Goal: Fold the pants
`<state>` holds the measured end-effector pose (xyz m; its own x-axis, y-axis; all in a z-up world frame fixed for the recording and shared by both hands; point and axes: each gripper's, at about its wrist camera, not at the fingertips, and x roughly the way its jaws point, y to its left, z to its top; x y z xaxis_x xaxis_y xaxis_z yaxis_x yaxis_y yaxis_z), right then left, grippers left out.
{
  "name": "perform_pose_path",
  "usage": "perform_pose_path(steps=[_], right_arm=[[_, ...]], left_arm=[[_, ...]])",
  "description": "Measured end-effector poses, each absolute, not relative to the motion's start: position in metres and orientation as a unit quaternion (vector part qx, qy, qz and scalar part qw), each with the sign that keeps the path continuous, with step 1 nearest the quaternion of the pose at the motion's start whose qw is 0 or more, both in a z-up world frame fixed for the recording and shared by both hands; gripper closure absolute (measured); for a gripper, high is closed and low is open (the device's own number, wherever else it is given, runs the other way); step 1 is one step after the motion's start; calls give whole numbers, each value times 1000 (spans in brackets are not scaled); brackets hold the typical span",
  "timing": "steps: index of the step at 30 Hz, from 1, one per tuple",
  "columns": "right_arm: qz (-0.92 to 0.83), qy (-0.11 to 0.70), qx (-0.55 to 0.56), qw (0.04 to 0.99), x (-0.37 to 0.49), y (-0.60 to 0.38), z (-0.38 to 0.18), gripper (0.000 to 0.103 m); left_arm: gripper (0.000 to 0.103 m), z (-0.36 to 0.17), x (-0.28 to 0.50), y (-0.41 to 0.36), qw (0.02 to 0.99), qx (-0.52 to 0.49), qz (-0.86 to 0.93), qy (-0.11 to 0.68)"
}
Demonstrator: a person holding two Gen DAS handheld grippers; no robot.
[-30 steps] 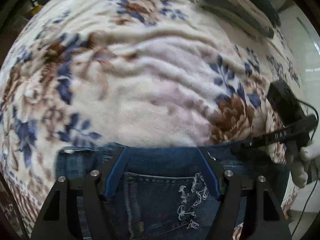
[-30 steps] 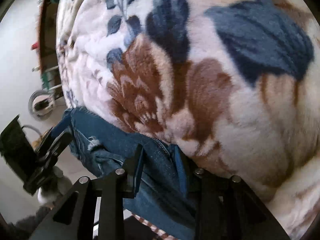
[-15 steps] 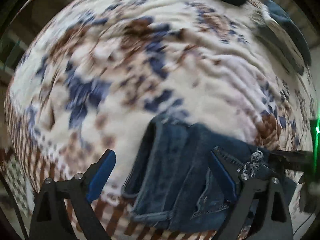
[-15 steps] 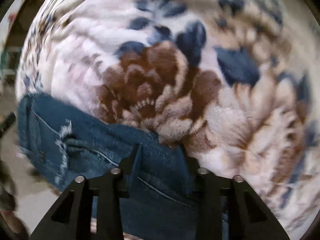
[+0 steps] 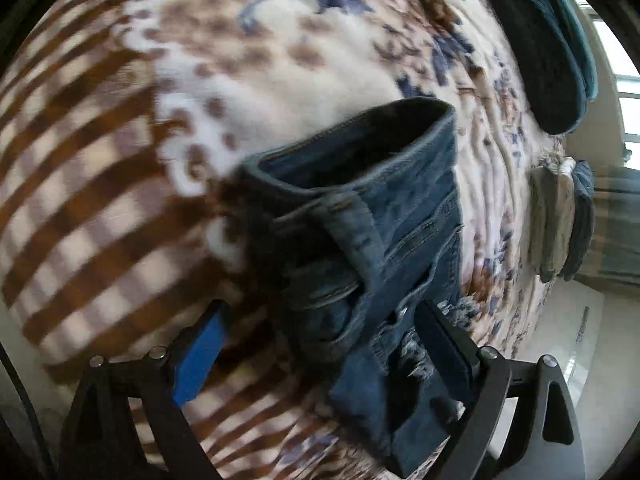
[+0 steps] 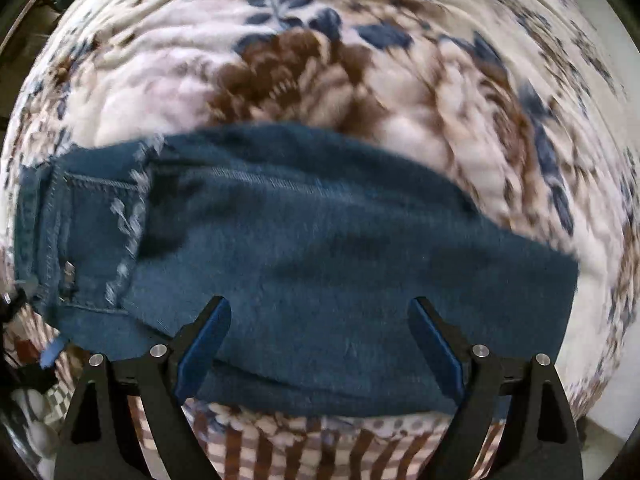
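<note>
A folded pair of blue denim pants lies across a plush floral blanket near its brown-checked border, seen from directly above in the right wrist view, where the denim fills the middle of the frame from 9 o'clock to 3 o'clock. The right gripper hangs over the cloth at 6 o'clock, its blue-padded jaws opening wide and gripping nothing; the denim lies below them, not pinched. In the left wrist view the same pants run from centre toward 5 o'clock, the open waistband uppermost and a frayed, distressed patch nearest the camera. The left gripper, also at 6 o'clock, stands spread wide and empty, its right pad over the frayed denim, its left pad over the checked border. A stack of folded garments rests on the blanket at 3 o'clock, a dark teal cushion at 1 o'clock.
</note>
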<state>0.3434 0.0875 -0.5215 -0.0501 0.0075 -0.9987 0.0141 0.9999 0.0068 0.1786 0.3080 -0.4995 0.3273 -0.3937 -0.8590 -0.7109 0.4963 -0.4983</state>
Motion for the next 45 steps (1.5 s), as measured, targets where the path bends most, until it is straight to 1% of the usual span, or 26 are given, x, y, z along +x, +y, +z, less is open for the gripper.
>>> perform_pose_path(steps=[5, 8, 11, 12, 14, 16, 18, 20, 22, 24, 26, 28, 30, 31, 32, 35, 38, 39, 40, 41, 42, 43, 45], right_arm=[[-16, 744, 40, 667, 293, 79, -545, 11], [-23, 747, 56, 662, 273, 62, -552, 11], [-29, 747, 79, 659, 251, 47, -551, 11], [-30, 748, 80, 659, 247, 36, -553, 11], [-35, 746, 93, 659, 243, 24, -554, 11], [-37, 747, 96, 657, 229, -4, -564, 11], [-39, 747, 101, 656, 224, -22, -564, 11], [-39, 750, 102, 652, 221, -24, -567, 11], [-39, 750, 112, 651, 219, -19, -573, 11], [-36, 753, 119, 647, 216, -22, -579, 11], [-33, 752, 132, 645, 209, -34, -584, 11], [-31, 752, 134, 645, 205, -37, -585, 11], [-31, 749, 141, 647, 202, -48, -584, 11], [-31, 748, 145, 647, 199, -53, -584, 11], [-32, 746, 149, 648, 196, -56, -584, 11], [-31, 744, 151, 650, 185, -66, -587, 11], [-28, 746, 152, 648, 176, -78, -590, 11], [-27, 746, 154, 647, 176, -84, -587, 11], [-25, 746, 157, 647, 174, -89, -587, 11], [-23, 746, 160, 647, 172, -94, -587, 11], [-22, 745, 163, 646, 170, -98, -586, 11], [-21, 745, 166, 646, 171, -106, -584, 11], [-17, 744, 175, 645, 166, -115, -585, 11]], left_arm=[[10, -520, 198, 301, 654, -488, 119, 565], [10, -533, 200, 305, 646, -519, 132, 544], [10, -530, 197, 307, 644, -548, 144, 515], [12, -526, 195, 306, 649, -552, 147, 503], [22, -515, 192, 304, 661, -549, 145, 491], [26, -502, 191, 301, 682, -532, 130, 484], [27, -495, 191, 296, 708, -497, 122, 487], [27, -506, 190, 296, 710, -483, 118, 499], [27, -530, 188, 308, 693, -508, 119, 498], [27, -541, 191, 316, 678, -543, 122, 480], [35, -535, 194, 315, 678, -550, 129, 471], [58, -521, 194, 307, 696, -520, 140, 474], [70, -502, 190, 299, 718, -488, 148, 474], [74, -493, 186, 296, 728, -479, 146, 469], [75, -481, 184, 291, 739, -461, 146, 469], [75, -457, 184, 272, 780, -405, 124, 461], [72, -471, 198, 276, 777, -394, 126, 474], [60, -491, 202, 285, 757, -421, 131, 482], [54, -506, 204, 293, 737, -445, 136, 490], [52, -520, 202, 301, 721, -467, 143, 492], [47, -536, 200, 309, 702, -502, 138, 486], [45, -544, 200, 314, 693, -525, 134, 476], [44, -543, 201, 317, 691, -532, 135, 470]])
